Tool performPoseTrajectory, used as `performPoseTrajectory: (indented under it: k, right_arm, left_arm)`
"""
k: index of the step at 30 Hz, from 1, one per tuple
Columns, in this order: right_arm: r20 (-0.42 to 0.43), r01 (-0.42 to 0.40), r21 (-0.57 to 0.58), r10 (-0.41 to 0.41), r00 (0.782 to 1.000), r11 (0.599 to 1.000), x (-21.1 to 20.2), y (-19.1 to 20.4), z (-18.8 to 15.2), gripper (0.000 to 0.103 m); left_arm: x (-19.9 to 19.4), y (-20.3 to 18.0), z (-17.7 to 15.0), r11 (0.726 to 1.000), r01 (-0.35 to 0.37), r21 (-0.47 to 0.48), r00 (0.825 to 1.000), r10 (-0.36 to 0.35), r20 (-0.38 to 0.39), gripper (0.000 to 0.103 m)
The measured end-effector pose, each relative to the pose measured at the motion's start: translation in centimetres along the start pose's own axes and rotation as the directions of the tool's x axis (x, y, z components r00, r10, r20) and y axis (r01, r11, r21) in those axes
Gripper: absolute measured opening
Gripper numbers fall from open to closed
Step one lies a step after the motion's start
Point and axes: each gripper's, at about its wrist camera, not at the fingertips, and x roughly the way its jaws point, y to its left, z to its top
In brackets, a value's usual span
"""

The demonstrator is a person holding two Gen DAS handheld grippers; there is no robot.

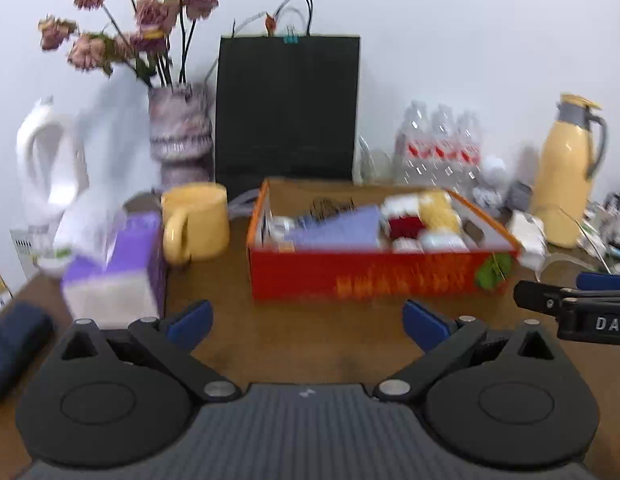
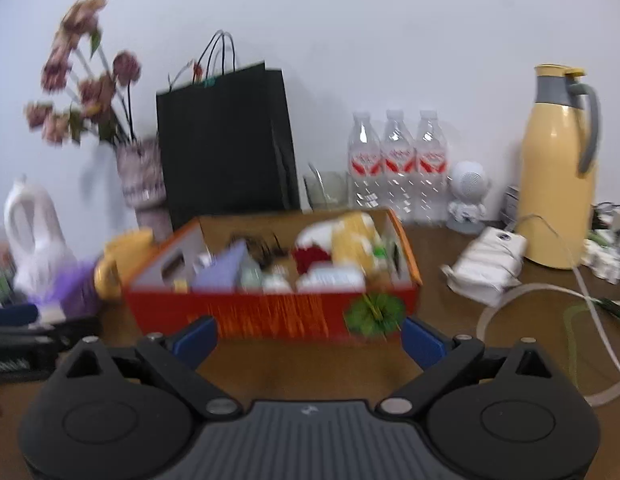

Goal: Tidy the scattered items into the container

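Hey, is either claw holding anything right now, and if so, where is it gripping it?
Nothing is held. The left claw and the right claw both stand open and empty, with only bare table between their fingers, short of the red box.

Black hand-held gripper, blue fingertips

bare wooden table lies between the camera and the red box, a free strip for approach. the box is open on top but packed with items. to its left a yellow mug and a purple tissue box narrow that side. behind stand a black bag and water bottles. on the right a white pouch and trailing cable clutter the table
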Motion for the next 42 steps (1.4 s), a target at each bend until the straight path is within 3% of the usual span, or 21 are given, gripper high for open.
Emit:
performPoseTrajectory:
  k: [6, 13, 20, 31, 42]
  right_arm:
    - [-0.042, 0.014, -0.06, -0.017, 0.999, 0.998, -3.3, 0.9, -4.0, 0.103]
    - [-0.129, 0.02, -0.089, -0.031, 0.991, 0.996, -1.1, 1.8, -5.6, 0.103]
    - [-0.181, 0.005, -0.036, -0.011, 0.984, 0.999, 0.3, 1.9, -6.0, 0.103]
    - [-0.218, 0.003, -0.045, -0.013, 0.976, 0.999, 0.6, 2.4, -6.8, 0.103]
    - [-0.219, 0.016, -0.05, -0.027, 0.975, 0.999, 0.5, 2.4, -7.1, 0.103]
  left_arm:
    - [-2.9, 0.1, -3.9, 1.0, 0.023, 0.02, 0.999, -0.022, -0.037, 0.103]
    - [0.3, 0.6, -4.8, 1.0, 0.006, -0.027, 0.99, -0.009, -0.142, 0.103]
    - [1.9, 0.0, -5.6, 1.0, 0.019, 0.006, 0.979, -0.018, -0.205, 0.103]
    - [1.9, -0.5, -6.2, 0.999, 0.021, 0.034, 0.972, -0.012, -0.236, 0.103]
    - [1.8, -0.8, -6.5, 0.999, -0.002, 0.033, 0.976, 0.01, -0.216, 0.103]
